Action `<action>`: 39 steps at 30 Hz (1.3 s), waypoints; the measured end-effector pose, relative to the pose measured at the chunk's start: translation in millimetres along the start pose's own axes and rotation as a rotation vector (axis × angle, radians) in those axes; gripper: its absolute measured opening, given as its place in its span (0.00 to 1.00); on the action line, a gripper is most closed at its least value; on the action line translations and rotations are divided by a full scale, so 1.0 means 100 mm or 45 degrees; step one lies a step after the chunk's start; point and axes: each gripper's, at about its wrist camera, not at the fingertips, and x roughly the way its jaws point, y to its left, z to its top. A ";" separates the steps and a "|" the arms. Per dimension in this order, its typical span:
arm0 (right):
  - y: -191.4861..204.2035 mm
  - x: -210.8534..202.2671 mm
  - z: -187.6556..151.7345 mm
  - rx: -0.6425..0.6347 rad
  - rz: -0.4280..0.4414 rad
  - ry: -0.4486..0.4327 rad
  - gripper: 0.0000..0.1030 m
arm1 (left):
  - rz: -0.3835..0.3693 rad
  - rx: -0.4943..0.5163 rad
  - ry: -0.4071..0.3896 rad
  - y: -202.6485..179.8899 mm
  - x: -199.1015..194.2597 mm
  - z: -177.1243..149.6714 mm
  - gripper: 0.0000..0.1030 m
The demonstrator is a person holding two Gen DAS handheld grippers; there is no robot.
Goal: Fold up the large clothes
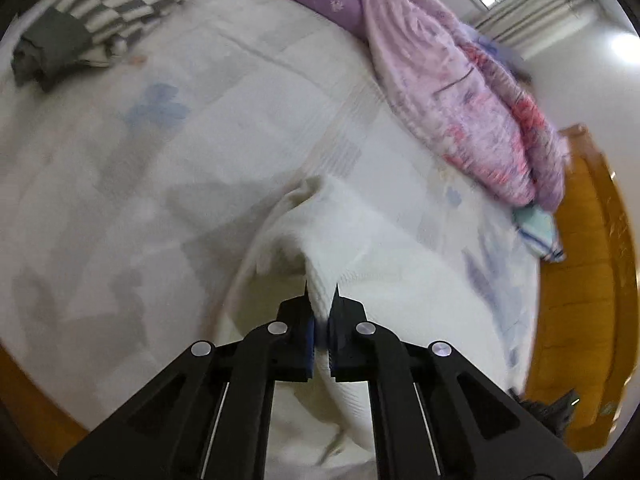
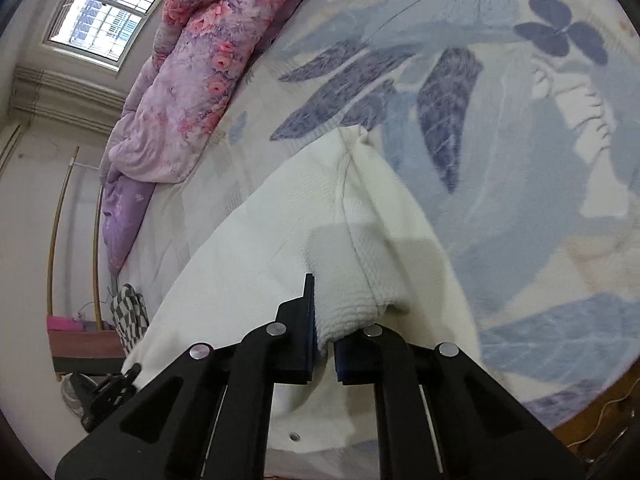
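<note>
White knitted garment point(image 1: 344, 240): pinched by left gripper point(image 1: 321, 292) and right gripper point(image 2: 320, 320), long axis stretched away across the bedsheet point(image 2: 520, 220).

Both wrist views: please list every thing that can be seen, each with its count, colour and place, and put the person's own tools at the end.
white garment: one, cream white, on the bed in front, a fold pinched by each gripper
bed sheet: one, pale with blue-grey leaf and butterfly print, covers the bed
quilt: one, pink and purple floral, bunched along the bed's far edge
checked cloth: one, grey and white, at the far corner of the bed
grey cloth: one, dark grey, beside the checked cloth
window: one, white frame, on the wall behind the quilt
left gripper: one, black, shut on the white garment
right gripper: one, black, shut on the white garment
</note>
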 end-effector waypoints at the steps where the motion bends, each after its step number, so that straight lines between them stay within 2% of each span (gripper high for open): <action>1: -0.05 0.02 -0.03 -0.004 -0.023 0.025 0.06 | 0.035 0.018 0.047 0.08 0.08 -0.10 0.05; 3: -0.19 0.18 -0.10 0.018 -0.083 0.098 0.06 | 0.146 0.034 0.170 0.23 0.37 -0.32 0.05; 6: -0.34 0.48 -0.19 -0.027 -0.230 0.169 0.06 | 0.204 -0.033 0.300 0.46 0.70 -0.59 0.05; 11: -0.30 0.62 -0.18 -0.109 -0.328 0.188 0.07 | 0.290 0.019 0.306 0.45 0.77 -0.76 0.05; 13: -0.25 0.58 -0.19 -0.130 -0.344 0.180 0.06 | 0.291 -0.012 0.283 0.51 0.69 -0.79 0.04; 17: -0.20 0.58 -0.18 -0.198 -0.423 0.167 0.06 | 0.326 -0.064 0.307 0.65 0.67 -0.87 0.00; 20: -0.25 0.74 -0.15 -0.203 -0.492 0.177 0.07 | 0.225 -0.171 0.314 0.77 0.63 -0.87 0.01; 21: -0.25 0.79 -0.15 -0.220 -0.520 0.183 0.07 | 0.199 -0.202 0.277 0.81 0.58 -0.86 0.01; 23: -0.22 0.92 -0.17 -0.282 -0.590 0.207 0.07 | 0.175 -0.221 0.230 0.84 0.49 -0.84 0.07; 28: -0.22 1.02 -0.22 -0.265 -0.617 0.216 0.07 | 0.027 -0.315 0.117 0.85 0.31 -0.73 0.38; 30: -0.24 0.99 -0.21 -0.238 -0.600 0.215 0.08 | -0.038 -0.372 0.091 0.83 0.26 -0.71 0.39; 32: -0.27 0.98 -0.20 -0.198 -0.575 0.214 0.08 | -0.039 -0.369 0.082 0.79 0.21 -0.72 0.49; 34: -0.31 0.96 -0.19 -0.178 -0.557 0.215 0.08 | 0.015 -0.289 0.091 0.68 0.32 -0.69 0.50; 36: -0.31 0.97 -0.18 -0.198 -0.564 0.221 0.08 | 0.052 -0.293 0.109 0.64 0.47 -0.64 0.50; 37: -0.31 0.96 -0.18 -0.204 -0.567 0.221 0.08 | 0.066 -0.300 0.114 0.64 0.55 -0.62 0.46; 38: -0.30 0.95 -0.17 -0.217 -0.572 0.222 0.08 | 0.089 -0.292 0.130 0.71 0.56 -0.63 0.32; 39: -0.28 0.95 -0.17 -0.233 -0.577 0.216 0.08 | 0.129 -0.258 0.172 0.70 0.63 -0.63 0.05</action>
